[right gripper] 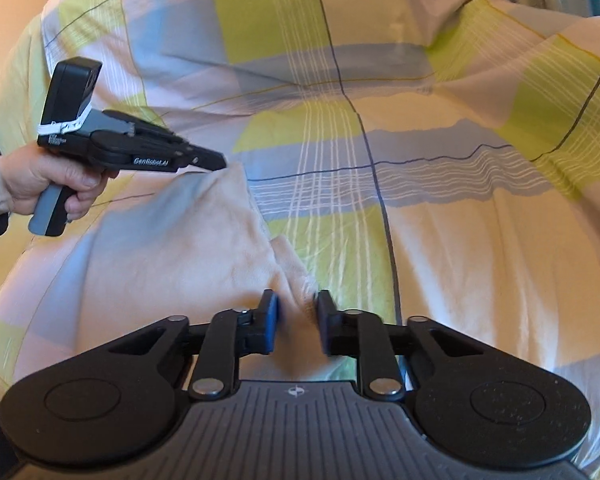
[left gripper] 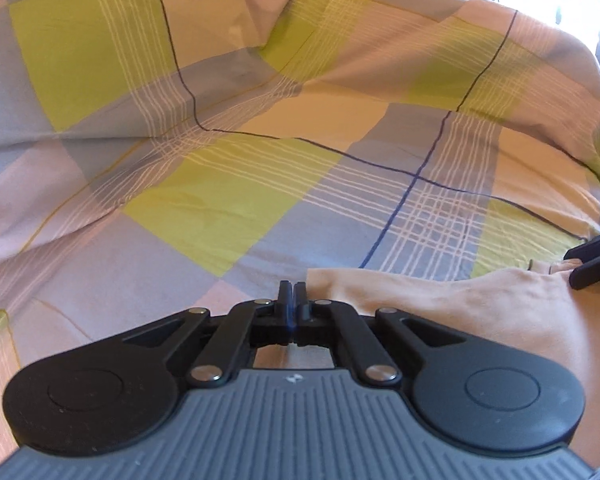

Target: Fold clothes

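The checked duvet [right gripper: 380,80], in yellow-green, grey and pale blocks with dark lines, covered the bed and filled both views; it rose in soft ridges toward 12 o'clock. Nothing lay on the duvet between the two grippers except the garment.

In the right wrist view, a person's hand [right gripper: 40,184] held the left gripper [right gripper: 220,163] at 9 o'clock, its handle gripped and its nose aimed toward 3 o'clock. Its fingers were together, their tips at the upper corner of the pale peach garment [right gripper: 188,248]. Whether cloth was pinched between them could not be told.

The garment lay on the duvet at the near edge of both views. In the right wrist view its long axis ran from the left gripper at 10 o'clock down to the right gripper [right gripper: 297,320] at 6 o'clock, with the far corner pointing to 12 o'clock.

The right gripper's fingers [right gripper: 272,322] stood slightly apart with a fold of the garment between them; pad contact was blurred and could not be confirmed.

In the left wrist view the garment [left gripper: 460,312] spread from 6 o'clock toward 3 o'clock, where the right gripper [left gripper: 592,264] entered the frame.
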Demonstrator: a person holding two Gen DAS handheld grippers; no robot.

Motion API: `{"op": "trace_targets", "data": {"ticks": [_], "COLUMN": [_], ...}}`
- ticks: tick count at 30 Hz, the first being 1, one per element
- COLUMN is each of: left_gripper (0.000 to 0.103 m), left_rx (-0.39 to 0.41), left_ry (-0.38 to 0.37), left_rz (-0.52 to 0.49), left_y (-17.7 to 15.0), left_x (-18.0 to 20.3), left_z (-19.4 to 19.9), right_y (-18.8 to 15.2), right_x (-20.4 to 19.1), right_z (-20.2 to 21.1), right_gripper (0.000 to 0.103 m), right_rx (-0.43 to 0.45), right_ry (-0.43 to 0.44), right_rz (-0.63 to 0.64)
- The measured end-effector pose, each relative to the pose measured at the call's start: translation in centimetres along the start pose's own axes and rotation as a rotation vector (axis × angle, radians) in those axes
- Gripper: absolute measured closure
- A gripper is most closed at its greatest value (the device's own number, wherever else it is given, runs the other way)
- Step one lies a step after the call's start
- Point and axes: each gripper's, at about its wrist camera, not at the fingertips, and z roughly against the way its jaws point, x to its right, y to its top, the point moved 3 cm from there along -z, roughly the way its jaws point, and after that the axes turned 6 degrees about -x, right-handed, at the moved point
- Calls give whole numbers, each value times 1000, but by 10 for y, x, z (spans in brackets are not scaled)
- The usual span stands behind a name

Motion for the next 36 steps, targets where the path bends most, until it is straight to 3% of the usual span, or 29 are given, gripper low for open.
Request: {"op": "trace_targets", "data": {"ticks": [3, 8, 12, 16, 18, 22, 26, 29, 33, 36], "left_gripper": [103, 101, 91, 82, 79, 75, 74, 74, 75, 77], "left_rx": [0, 22, 59, 79, 90, 107, 130, 127, 113, 71], "left_ry": [18, 55, 128, 166, 150, 62, -54, -100, -74, -43], "left_rz": [17, -17, -173, -389, -459, -512, -558, -576, -512, -549], "left_y": [-4, -12, -31, -65, -81, -98, -104, -106, -104, -110], "left_x": [-7, -7, 8, 34, 50, 86, 137, 175, 203, 214], "left_z": [3, 28, 64, 98, 112, 127, 135, 134, 121, 106], "right_y": [5, 2, -6, -23, -34, -60, -68, -68, -69, -68], "right_x": [9, 34, 22, -3, -15, -31, -29, -17, -5, -1], "right_z": [-4, 11, 38, 65, 74, 73, 64, 59, 45, 41], "right_gripper": [92, 89, 89, 83, 81, 58, 58, 58, 63, 72], "right_rx": [19, 79, 135, 159, 165, 116, 95, 105, 113, 131], "right_ry": [-9, -117, -114, -37, 9, 91, 105, 128, 206, 216], "right_rz": [-40, -155, -184, -298, -360, -494, -546, -606, -646, -653]}}
